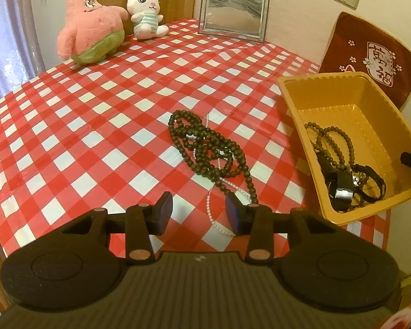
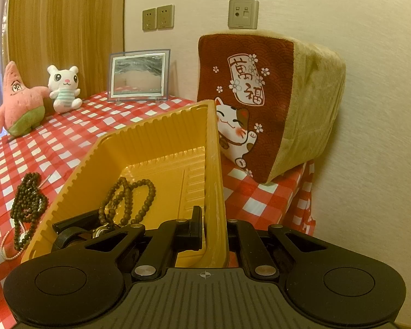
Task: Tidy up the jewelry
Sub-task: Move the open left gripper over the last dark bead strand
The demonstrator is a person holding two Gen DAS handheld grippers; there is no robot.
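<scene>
A dark bead necklace lies tangled with a thin pearl strand on the checked tablecloth; both also show in the right wrist view, the beads and the pearls. My left gripper is open just before them, low over the cloth. A yellow tray holds a brown bead string and black watches. My right gripper is shut on the tray's right wall, and the tray is tilted up.
A pink star plush, a white bunny plush and a framed picture stand at the table's back. A red lucky-cat cushion stands behind the tray against the wall. The table's right edge is close.
</scene>
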